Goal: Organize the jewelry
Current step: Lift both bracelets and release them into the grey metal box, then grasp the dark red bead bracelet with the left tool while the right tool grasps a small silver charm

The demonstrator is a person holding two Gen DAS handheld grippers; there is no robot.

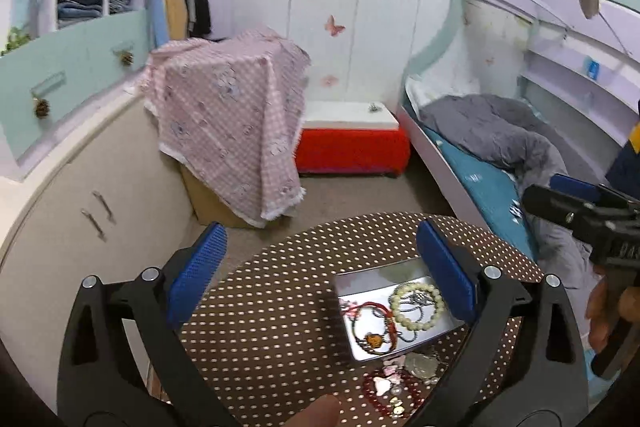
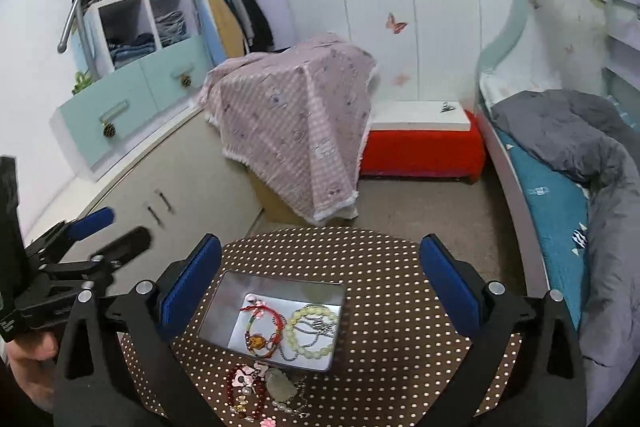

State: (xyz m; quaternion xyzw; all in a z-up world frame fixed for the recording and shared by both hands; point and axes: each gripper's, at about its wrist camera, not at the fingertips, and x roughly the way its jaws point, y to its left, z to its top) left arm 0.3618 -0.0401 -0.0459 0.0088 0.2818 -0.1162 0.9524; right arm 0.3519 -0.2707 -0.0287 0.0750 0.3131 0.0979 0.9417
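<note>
A shiny metal tray (image 1: 362, 287) (image 2: 232, 291) sits on a round brown table with white dots (image 1: 272, 307) (image 2: 392, 291). In it lie a pale green bead bracelet (image 1: 418, 306) (image 2: 309, 331), a red cord bracelet with an orange charm (image 1: 374, 329) (image 2: 262, 327) and a silver chain. A loose pile of jewelry (image 1: 394, 389) (image 2: 260, 389), with red beads, pearls and a pale jade pendant, lies on the table in front of the tray. My left gripper (image 1: 320, 267) is open and empty above the table. My right gripper (image 2: 320, 275) is open and empty above the tray.
A box draped in pink checked cloth (image 1: 232, 115) (image 2: 296, 115) stands beyond the table, next to a red bench with a white top (image 1: 352, 143) (image 2: 420, 143). A bed with a grey blanket (image 1: 492, 139) (image 2: 568, 147) is at right. A cream cabinet (image 1: 80, 195) is at left.
</note>
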